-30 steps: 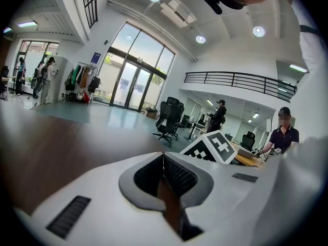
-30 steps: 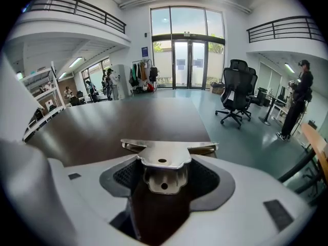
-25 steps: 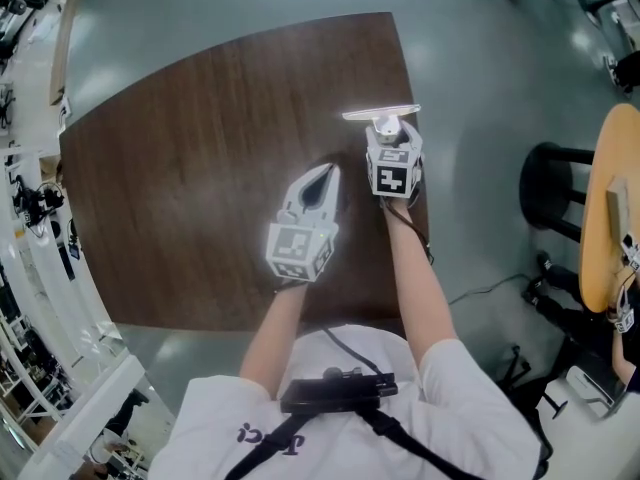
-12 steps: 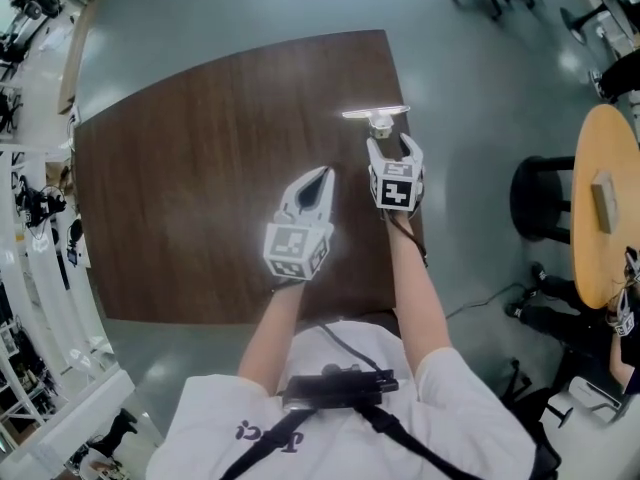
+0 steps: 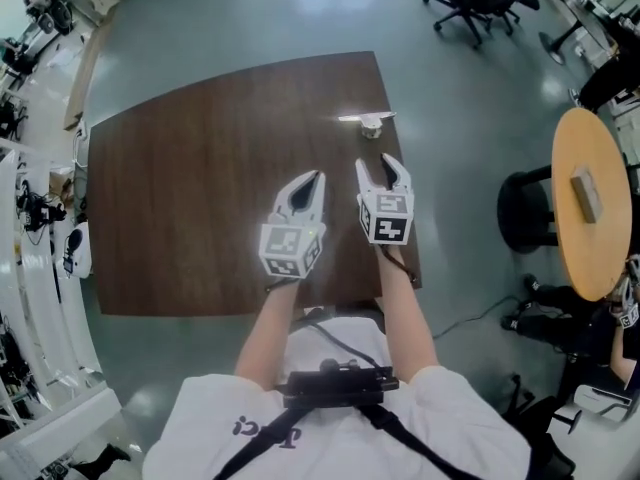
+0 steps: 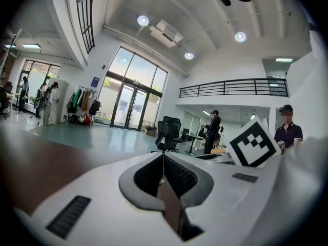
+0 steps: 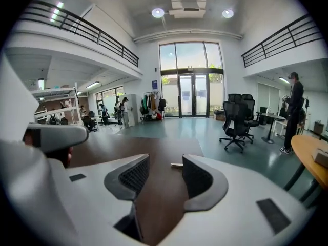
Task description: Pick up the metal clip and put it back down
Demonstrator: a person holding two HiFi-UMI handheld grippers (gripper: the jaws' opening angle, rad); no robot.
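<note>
**Clip.** The metal clip [image 5: 366, 121] lies flat on the tabletop [image 5: 190, 178], close to its far right edge. Nothing touches it.

**Right tool.** My right hand-held gripper [image 5: 380, 166] hangs above the tabletop on my side of the clip and points toward it. Its jaws stand partly apart and have just been closing. Nothing is between them. In the right gripper view the clip shows beyond the tips, not in the gap.

**Left tool.** My left hand-held gripper [image 5: 316, 179] hangs just beside the right one, jaws together and empty. I judge it idle, held near only to stay clear of the work.

**Finding.** With the clip resting free and both tools apart from it, the set-down looks complete.
</note>
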